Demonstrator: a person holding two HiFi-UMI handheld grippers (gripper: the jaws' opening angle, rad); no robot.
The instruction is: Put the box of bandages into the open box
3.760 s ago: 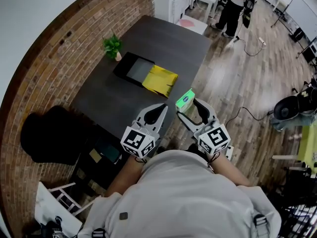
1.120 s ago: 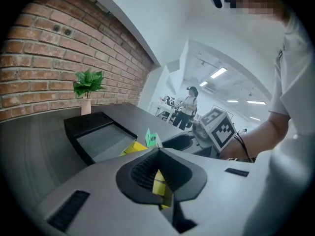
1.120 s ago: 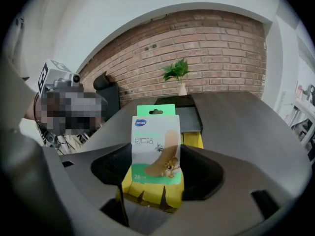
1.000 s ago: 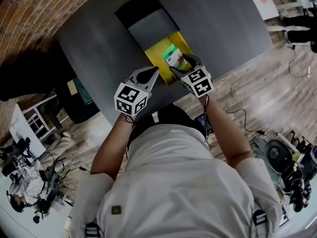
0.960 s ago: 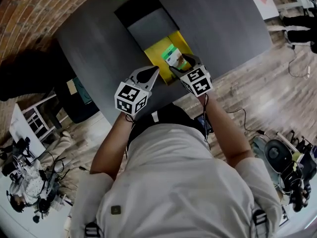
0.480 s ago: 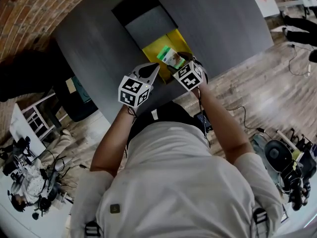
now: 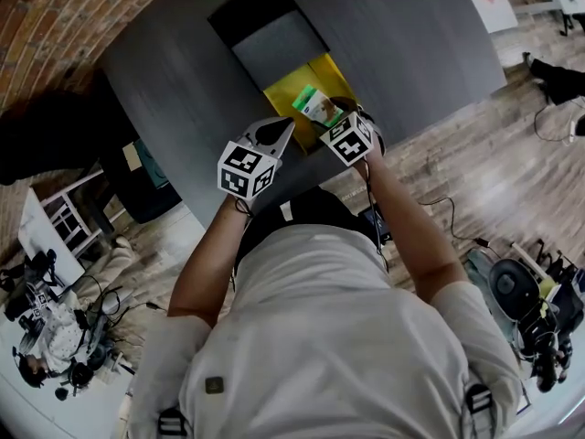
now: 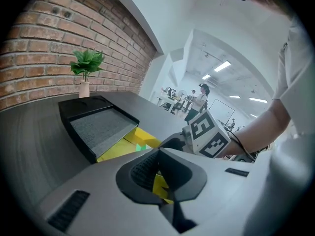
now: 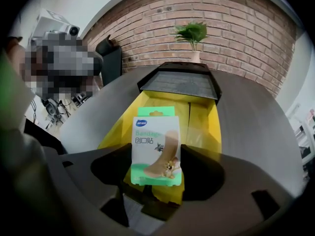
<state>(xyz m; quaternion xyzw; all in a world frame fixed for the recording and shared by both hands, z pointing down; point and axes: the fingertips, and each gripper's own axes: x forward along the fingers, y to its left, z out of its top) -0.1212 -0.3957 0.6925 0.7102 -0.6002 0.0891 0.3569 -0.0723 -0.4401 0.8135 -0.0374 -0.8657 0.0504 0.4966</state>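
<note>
Bandage box (image 9: 156, 149) in right tool (image 9: 156, 168); head view blurs print (image 9: 146, 136).

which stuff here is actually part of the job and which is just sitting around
In the job: box of bandages, clamped in the right gripper; yellow open box beneath it.
Just about: potted plant; black lid behind the box; left gripper, shut and empty.

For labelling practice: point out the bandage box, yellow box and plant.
bandage box (image 9: 155, 149), right gripper view, printed front.
yellow box (image 9: 204, 124), right gripper view, inner wall.
plant (image 8: 87, 62), left gripper view, leaves.
</note>
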